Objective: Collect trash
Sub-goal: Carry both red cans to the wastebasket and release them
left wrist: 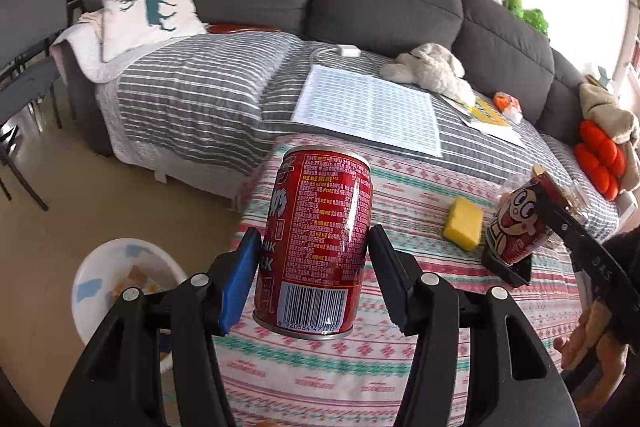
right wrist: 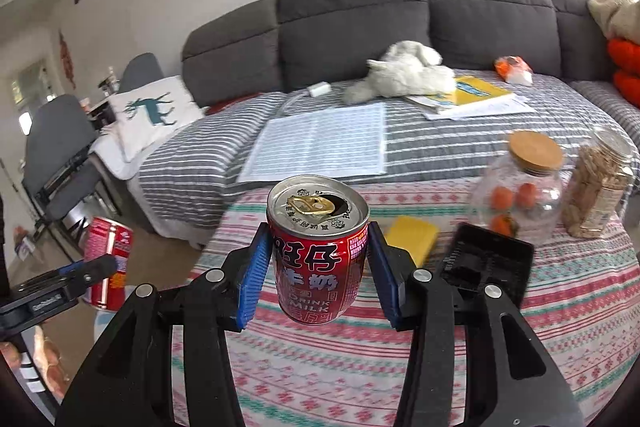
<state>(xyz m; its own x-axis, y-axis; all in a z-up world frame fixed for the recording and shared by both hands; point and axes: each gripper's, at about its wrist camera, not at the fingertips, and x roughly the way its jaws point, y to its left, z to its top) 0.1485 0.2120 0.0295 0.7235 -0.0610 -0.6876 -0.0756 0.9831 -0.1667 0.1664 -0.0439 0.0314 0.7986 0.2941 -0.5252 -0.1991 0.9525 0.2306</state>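
Got a red milk can (left wrist: 316,243) clamped in my left tool (left wrist: 312,267), another opened can (right wrist: 318,247) clamped in my right tool (right wrist: 318,267), both above the desk (right wrist: 440,367).

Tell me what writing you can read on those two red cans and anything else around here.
"旺仔", "牛奶", "DRINK MILK": front of the right can.
"6 920584 471215", last digits unsure: under the barcode on the left can.
"NK", "NK", word ends beside a finger: same left can.
Small print on both cans: too small.
Printed sheet and yellow booklet on the sofa: too blurred.
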